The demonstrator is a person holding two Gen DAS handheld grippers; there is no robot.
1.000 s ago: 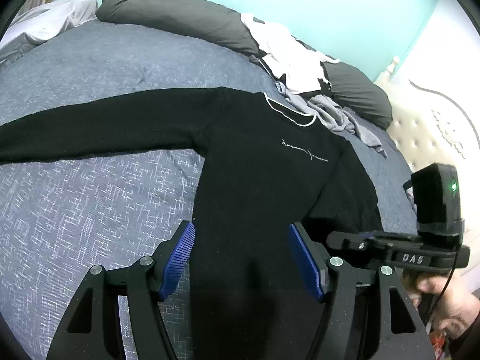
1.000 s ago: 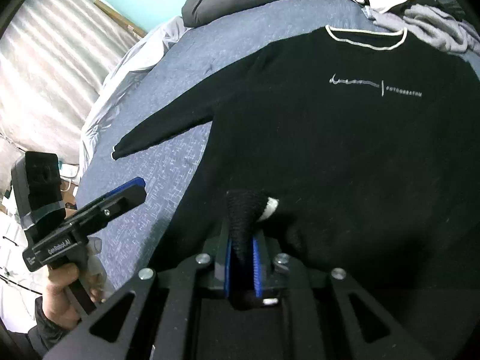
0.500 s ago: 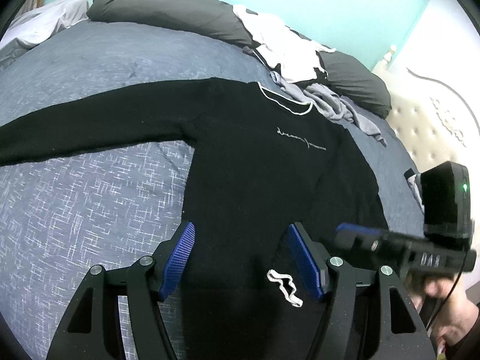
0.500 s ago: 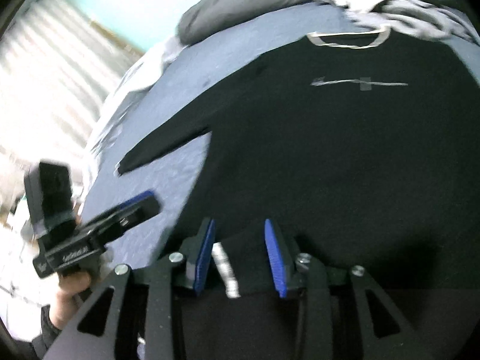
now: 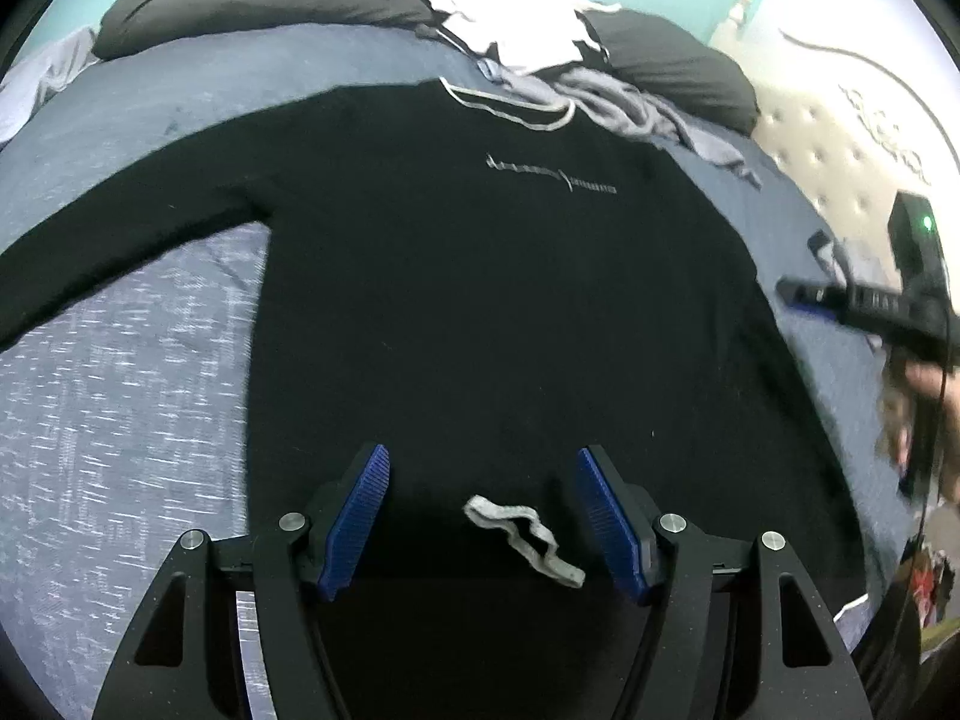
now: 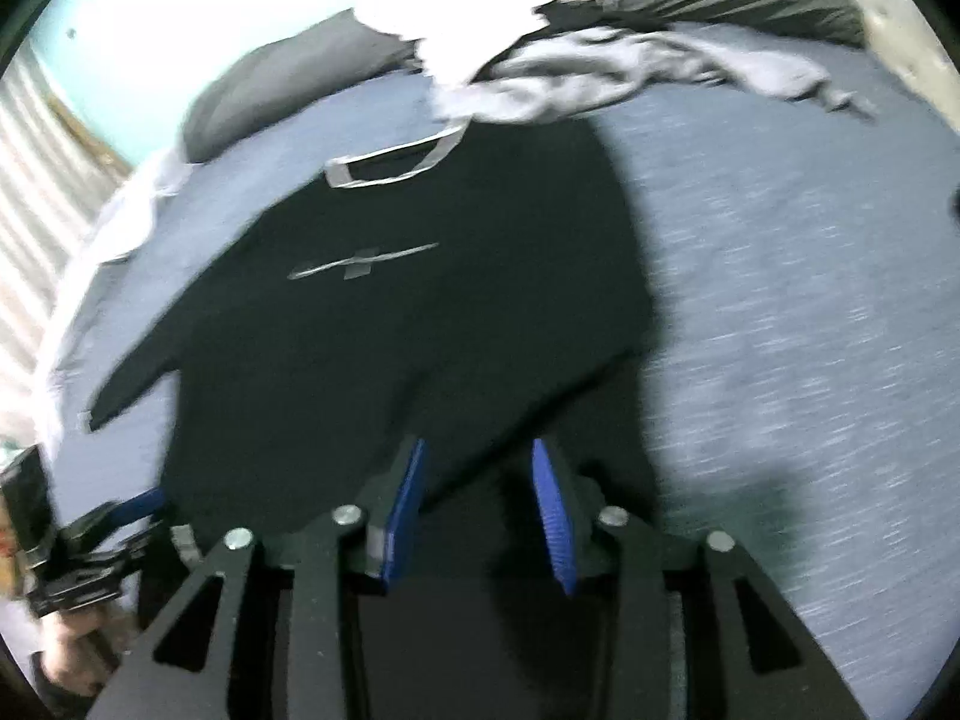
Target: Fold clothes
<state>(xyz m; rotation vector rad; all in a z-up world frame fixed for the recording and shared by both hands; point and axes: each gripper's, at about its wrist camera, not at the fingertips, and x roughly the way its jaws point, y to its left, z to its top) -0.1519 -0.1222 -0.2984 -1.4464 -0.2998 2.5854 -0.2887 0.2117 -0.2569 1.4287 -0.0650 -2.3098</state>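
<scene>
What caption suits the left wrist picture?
Open left tongs hover over a black sweater on a bed, one white-edged cuff folded in.

The black sweater [image 5: 480, 312] with a white neck edge lies on a blue blanket [image 5: 120, 396] with little white flecks.

Blue-grey bedspread [image 5: 120, 372], dark pillows [image 5: 252, 0], tufted headboard [image 5: 840, 138].

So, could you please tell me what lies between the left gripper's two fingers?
In the left wrist view, the left gripper is open over the black sweater, and the white-edged cuff of the folded-in sleeve lies between its fingers, touching neither.
</scene>
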